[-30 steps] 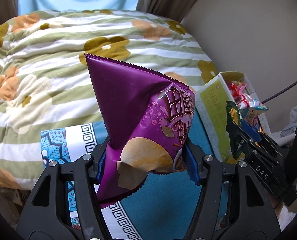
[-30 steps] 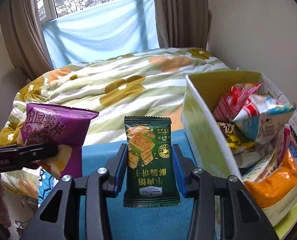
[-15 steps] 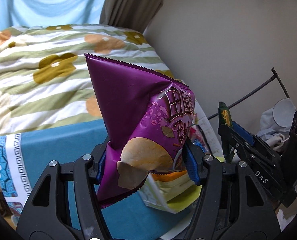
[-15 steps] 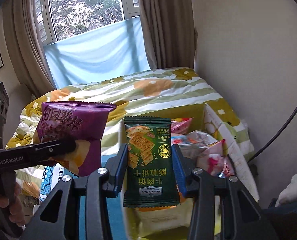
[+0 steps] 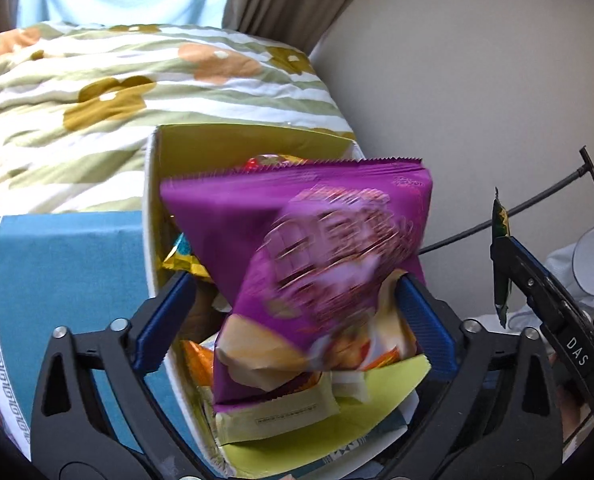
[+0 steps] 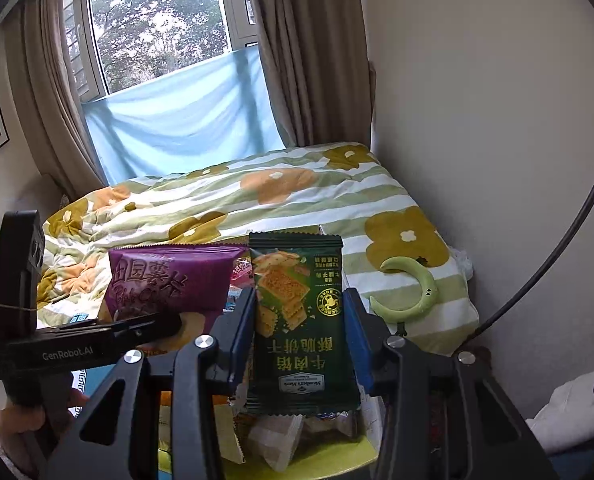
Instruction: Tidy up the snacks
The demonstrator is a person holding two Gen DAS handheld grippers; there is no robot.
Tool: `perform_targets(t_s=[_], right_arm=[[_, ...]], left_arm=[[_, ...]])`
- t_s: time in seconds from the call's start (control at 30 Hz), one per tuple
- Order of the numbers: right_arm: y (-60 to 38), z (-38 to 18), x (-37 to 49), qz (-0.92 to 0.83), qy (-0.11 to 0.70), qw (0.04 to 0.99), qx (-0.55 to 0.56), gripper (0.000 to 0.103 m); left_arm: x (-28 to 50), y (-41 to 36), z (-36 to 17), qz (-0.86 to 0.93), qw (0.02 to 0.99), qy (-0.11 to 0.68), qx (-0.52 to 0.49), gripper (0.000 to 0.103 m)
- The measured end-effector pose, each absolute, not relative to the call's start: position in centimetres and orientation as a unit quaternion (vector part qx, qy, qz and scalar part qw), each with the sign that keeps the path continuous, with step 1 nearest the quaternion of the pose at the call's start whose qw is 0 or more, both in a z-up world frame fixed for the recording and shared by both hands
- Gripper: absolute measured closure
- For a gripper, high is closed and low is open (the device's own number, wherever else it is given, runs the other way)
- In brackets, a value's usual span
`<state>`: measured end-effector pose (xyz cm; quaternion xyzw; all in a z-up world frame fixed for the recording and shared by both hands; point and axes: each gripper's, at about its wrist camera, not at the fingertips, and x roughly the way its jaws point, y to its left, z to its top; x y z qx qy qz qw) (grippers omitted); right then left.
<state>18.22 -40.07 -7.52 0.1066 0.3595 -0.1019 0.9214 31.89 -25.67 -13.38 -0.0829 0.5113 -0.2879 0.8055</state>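
In the left wrist view a purple chip bag [image 5: 305,264] is blurred and tilted between the jaws of my left gripper [image 5: 293,280]. Those jaws are opening and stand wide, so the bag is loose over the yellow-green snack box [image 5: 153,208]. The box holds several packets. In the right wrist view my right gripper [image 6: 299,294] is shut on a dark green cracker packet [image 6: 301,320], held upright above the box [image 6: 337,456]. The purple bag [image 6: 169,280] and left gripper [image 6: 97,332] show at its left. The right gripper [image 5: 537,284] and its packet [image 5: 500,240] appear edge-on at the left view's right side.
The box sits on a teal cloth [image 5: 65,264] at the foot of a bed with a floral striped quilt [image 6: 257,196]. A green crescent-shaped object [image 6: 413,288] lies on the quilt. A wall and a black curved rod [image 6: 557,240] are close on the right. A hand [image 6: 17,420] holds the left gripper.
Both grippers have swung right, from over the bed to above the box. The left jaws have spread wide and the purple bag has tipped sideways. The right gripper's hold on the green packet is unchanged.
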Motion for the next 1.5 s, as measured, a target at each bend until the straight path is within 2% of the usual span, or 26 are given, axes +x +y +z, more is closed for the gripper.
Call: perform_targets(t_s=[0.5,0.8,0.87,0.9,0.93,0.97,1.0,1.27,1.5], right_arm=[[-41.6,-9.3,22.2,-0.029,0.395,0.911,0.110,0.063],[-42.5,-11.2,26.3,-0.002,0.418,0.901,0.115,0.063],[-42.9,-11.8,27.0,-0.003,0.418,0.900,0.125,0.056],[-43.2,-12.0,27.1,-0.005,0.419,0.898,0.131,0.043],[-43.4,-12.3,27.2,-0.005,0.422,0.896,0.138,0.018],[-43.5,-12.4,27.1,-0.004,0.425,0.894,0.144,0.005],[-43.6,-12.6,26.7,-0.006,0.424,0.893,0.148,0.000],[-42.2,-12.2,22.7,-0.014,0.418,0.895,0.158,0.000],[-39.7,-8.3,17.6,-0.026,0.377,0.913,0.153,0.000]], left_arm=[[29.5,-19.7,-9.4,-0.233,0.843,0.480,-0.070,0.001],[28.3,-17.4,-10.3,-0.186,0.848,0.490,-0.074,0.001],[27.8,-16.8,-10.7,-0.177,0.849,0.492,-0.075,0.001],[27.5,-16.6,-10.9,-0.173,0.849,0.494,-0.076,0.001],[27.1,-16.3,-11.1,-0.170,0.849,0.495,-0.077,0.001],[26.8,-16.1,-11.4,-0.167,0.849,0.496,-0.077,0.001],[26.4,-15.8,-11.5,-0.166,0.848,0.497,-0.078,0.001],[24.0,-13.8,-11.2,-0.173,0.853,0.486,-0.082,0.001],[19.9,-11.0,-7.0,-0.184,0.881,0.431,-0.059,0.001]])
